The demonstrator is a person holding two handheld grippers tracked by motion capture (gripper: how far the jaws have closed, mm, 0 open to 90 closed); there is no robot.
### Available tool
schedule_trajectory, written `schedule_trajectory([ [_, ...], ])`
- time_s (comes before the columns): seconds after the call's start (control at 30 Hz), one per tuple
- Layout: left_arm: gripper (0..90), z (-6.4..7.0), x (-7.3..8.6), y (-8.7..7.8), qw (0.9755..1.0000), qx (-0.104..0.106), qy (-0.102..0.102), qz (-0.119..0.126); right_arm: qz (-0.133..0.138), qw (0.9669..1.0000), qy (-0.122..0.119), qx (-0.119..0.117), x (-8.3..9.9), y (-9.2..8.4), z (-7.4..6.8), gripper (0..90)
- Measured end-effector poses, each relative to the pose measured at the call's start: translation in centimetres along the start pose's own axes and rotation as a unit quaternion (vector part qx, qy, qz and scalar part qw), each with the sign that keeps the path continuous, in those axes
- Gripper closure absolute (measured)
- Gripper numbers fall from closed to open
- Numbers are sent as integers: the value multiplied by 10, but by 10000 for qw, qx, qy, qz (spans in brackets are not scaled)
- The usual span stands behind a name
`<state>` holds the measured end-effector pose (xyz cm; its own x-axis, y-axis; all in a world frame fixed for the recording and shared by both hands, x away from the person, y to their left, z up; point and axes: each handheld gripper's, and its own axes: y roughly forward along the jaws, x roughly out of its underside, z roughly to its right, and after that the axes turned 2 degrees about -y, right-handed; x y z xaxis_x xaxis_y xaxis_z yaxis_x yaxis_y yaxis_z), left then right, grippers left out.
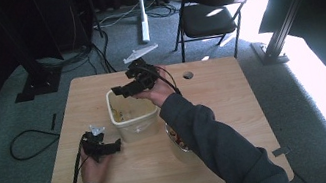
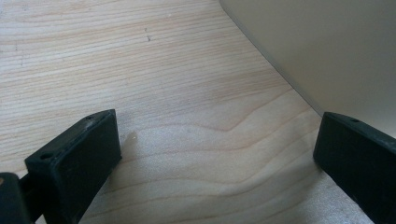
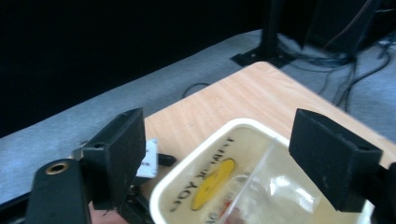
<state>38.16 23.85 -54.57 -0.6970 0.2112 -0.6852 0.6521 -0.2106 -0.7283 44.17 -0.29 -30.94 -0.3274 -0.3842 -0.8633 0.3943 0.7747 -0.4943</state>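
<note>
Cream plastic tub sits near the middle of the wooden table, open top up; everything below is placed relative to it.

Right gripper hangs just over the tub's far rim, held in the right hand, dark sleeve running back from it past the tub's right side. Jaws spread wide, nothing between the pads. In the right gripper view the right gripper looks down into the tub: a yellow printed label on the floor of it, and a clear crumpled plastic bag lying inside, under the jaws but not touched by them.

Left gripper rests on the table just left of the tub's near corner, in the left hand, black cable trailing back toward the table's near edge. Jaws spread, empty. In the left gripper view the left gripper shows bare wood between its pads and the tub wall close beside the right-hand jaw; contact there cannot be told.

Round bowl stands just right of the tub, mostly hidden by the right sleeve. Black folding chair stands on the carpet well beyond the tub, past the table's far edge.
</note>
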Motion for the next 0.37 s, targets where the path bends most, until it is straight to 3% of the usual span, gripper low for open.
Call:
schedule_trajectory([
  [0.17,12,0,0,0,10000,1,6,-6,130,9997,34,179,3,-24,10,207],
  [0.37,12,0,0,0,10000,3,0,-7,253,9985,172,463,16,-61,31,209],
])
